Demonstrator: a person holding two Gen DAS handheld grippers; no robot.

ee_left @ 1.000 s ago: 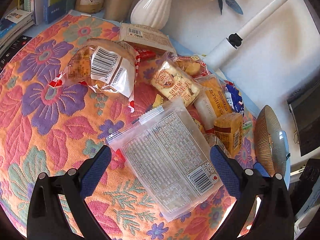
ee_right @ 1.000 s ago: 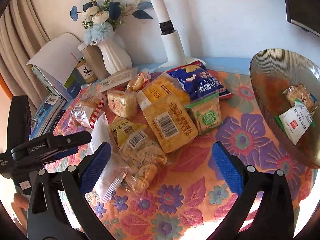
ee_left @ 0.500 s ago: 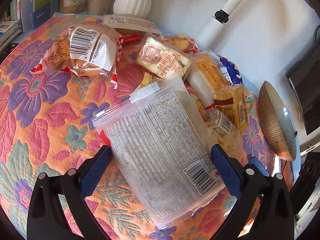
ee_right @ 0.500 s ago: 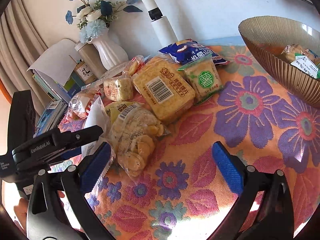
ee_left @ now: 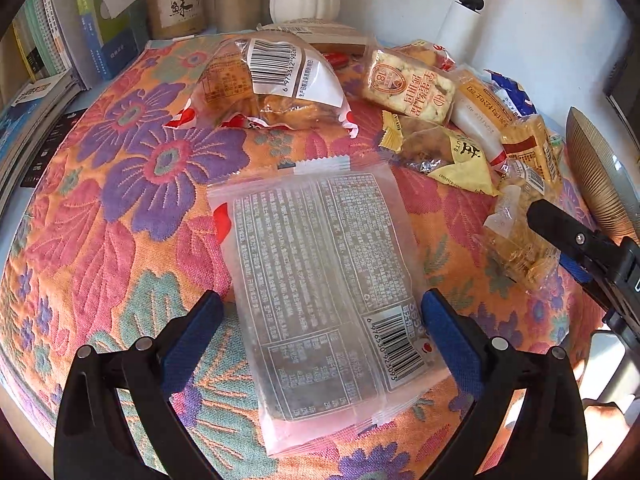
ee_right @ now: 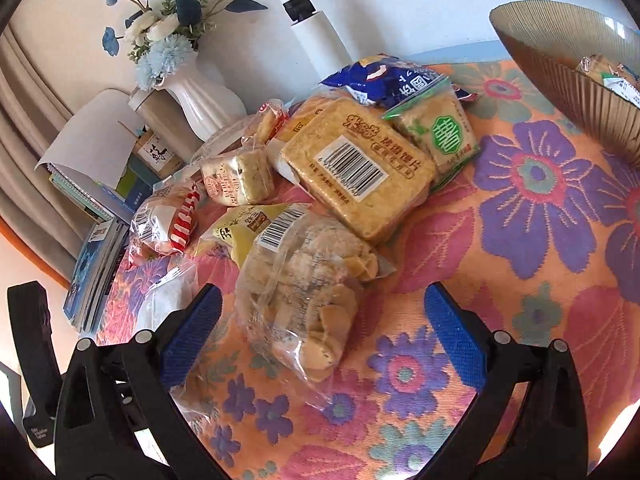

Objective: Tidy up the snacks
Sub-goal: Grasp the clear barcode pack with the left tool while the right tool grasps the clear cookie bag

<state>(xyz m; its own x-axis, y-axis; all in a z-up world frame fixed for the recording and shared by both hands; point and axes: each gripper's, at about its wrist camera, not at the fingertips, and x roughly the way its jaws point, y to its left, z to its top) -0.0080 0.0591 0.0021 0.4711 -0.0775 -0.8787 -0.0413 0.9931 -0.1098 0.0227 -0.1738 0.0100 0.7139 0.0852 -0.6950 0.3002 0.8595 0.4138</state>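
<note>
Snacks sit in a loose pile on the flowered cloth (ee_right: 540,264) covering the surface; the ribbed bowl (ee_right: 560,80) at far right already holds a couple of packets.

Left gripper (ee_left: 320,324): fingers wide apart, straddling the near end of the flat clear packet (ee_left: 320,264) lying label-up. No contact that I can see on either side.

Right gripper (ee_right: 322,320): fingers also wide apart, lined up on the clear bag of biscuits (ee_right: 308,284). The bag sits nearer my left finger than my right.

My read on the step: both grippers are set up for a grasp, nothing held yet.

How I'd do it well:
- Flat packet is thin and slippery, and a pinch across its width will likely buckle it. I'd drop low, close slowly and let the film bunch between the pads.
- Biscuit bag is lumpy and fragile, so light squeeze only. I'd centre on it before closing; its far end looks to be touching the yellow packet (ee_right: 240,228) and the big cracker pack (ee_right: 356,172), so lift straight up first.
- I'd move one at a time, since the two grippers are close together here.
</note>
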